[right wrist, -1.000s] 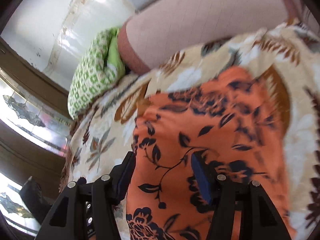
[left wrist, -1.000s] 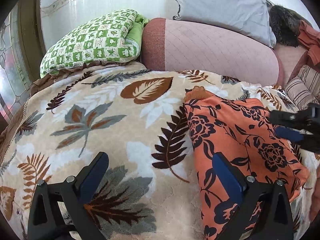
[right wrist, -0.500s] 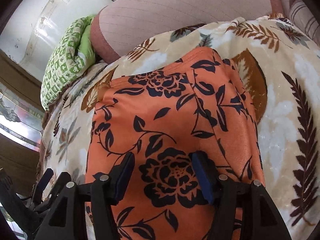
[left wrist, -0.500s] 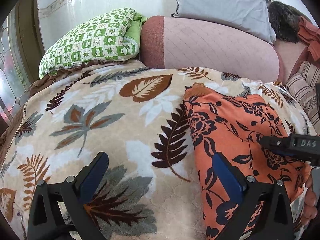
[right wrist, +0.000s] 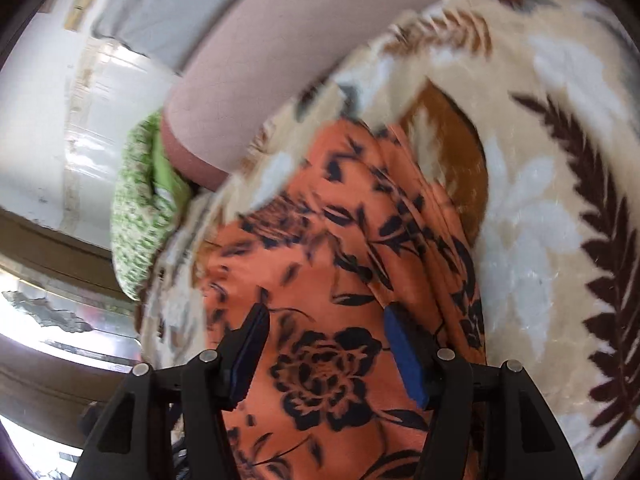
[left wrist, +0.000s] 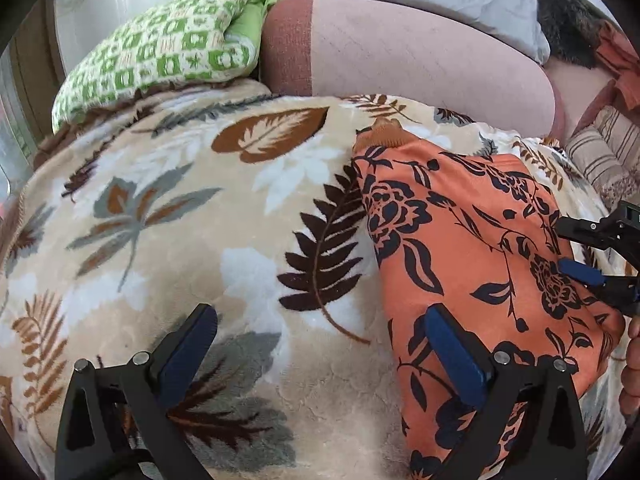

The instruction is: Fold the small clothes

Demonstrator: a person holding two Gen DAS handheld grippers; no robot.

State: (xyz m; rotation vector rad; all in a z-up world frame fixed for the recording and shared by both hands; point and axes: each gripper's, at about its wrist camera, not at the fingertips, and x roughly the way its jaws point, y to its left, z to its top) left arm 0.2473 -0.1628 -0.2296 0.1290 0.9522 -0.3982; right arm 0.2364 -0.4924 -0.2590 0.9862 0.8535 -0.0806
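Orange floral garment [left wrist: 472, 264] on leaf blanket [left wrist: 208, 216], bare blanket left; left gripper [left wrist: 320, 352] open astride its near-left edge, right gripper [right wrist: 324, 356] open above it, blurred.

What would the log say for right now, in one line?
stage: reaching | left gripper: open, straddling edge of orange floral garment | right gripper: open over garment | garment: flat on leaf blanket

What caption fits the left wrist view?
Open left gripper over a leaf-print blanket, one finger above an orange floral garment; right gripper at its far edge.
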